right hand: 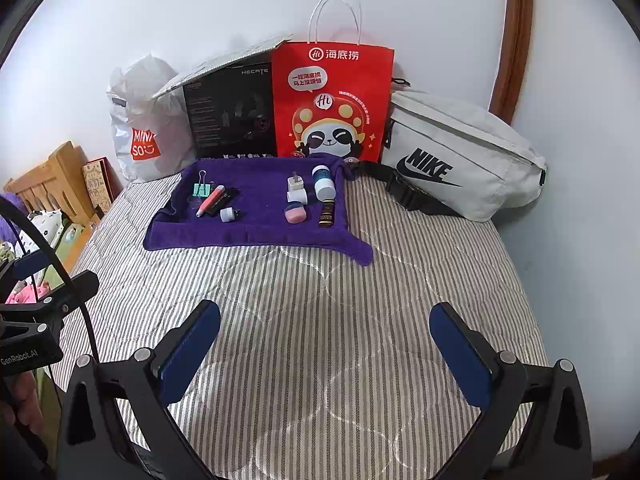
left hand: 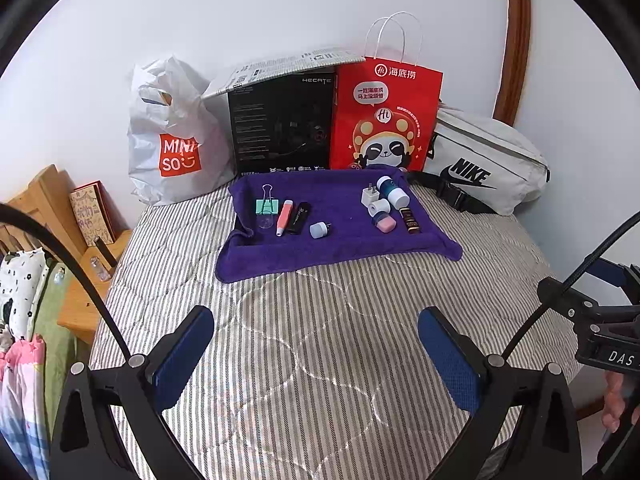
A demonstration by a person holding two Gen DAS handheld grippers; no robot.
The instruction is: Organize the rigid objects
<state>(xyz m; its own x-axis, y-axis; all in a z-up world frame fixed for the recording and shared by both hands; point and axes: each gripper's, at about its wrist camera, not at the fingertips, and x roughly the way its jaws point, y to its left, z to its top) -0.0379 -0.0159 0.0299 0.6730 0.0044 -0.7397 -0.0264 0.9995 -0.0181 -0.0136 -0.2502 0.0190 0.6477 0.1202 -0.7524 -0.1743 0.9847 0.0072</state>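
Observation:
A purple towel [left hand: 340,240] [right hand: 256,236] lies on the striped bed and carries small rigid items. On its left part lie a green binder clip [left hand: 267,205] [right hand: 202,188], a pink pen-like tube [left hand: 284,216] [right hand: 211,200], a black lighter-like stick [left hand: 299,218] and a bluish plug [left hand: 319,229] [right hand: 229,213]. On its right part sit a white charger [left hand: 369,196] [right hand: 296,185], a blue-white bottle [left hand: 392,191] [right hand: 323,182], a pink case [left hand: 385,223] [right hand: 295,214] and a dark tube [left hand: 410,220] [right hand: 326,215]. My left gripper [left hand: 316,344] and right gripper [right hand: 325,344] hover open over the bedspread, well short of the towel.
Behind the towel stand a white Miniso bag [left hand: 176,136], a black box [left hand: 282,120], a red paper bag [left hand: 384,116] and a grey Nike pouch [left hand: 488,160]. A wooden headboard and nightstand [left hand: 80,292] flank the bed's left side. The wall closes the back.

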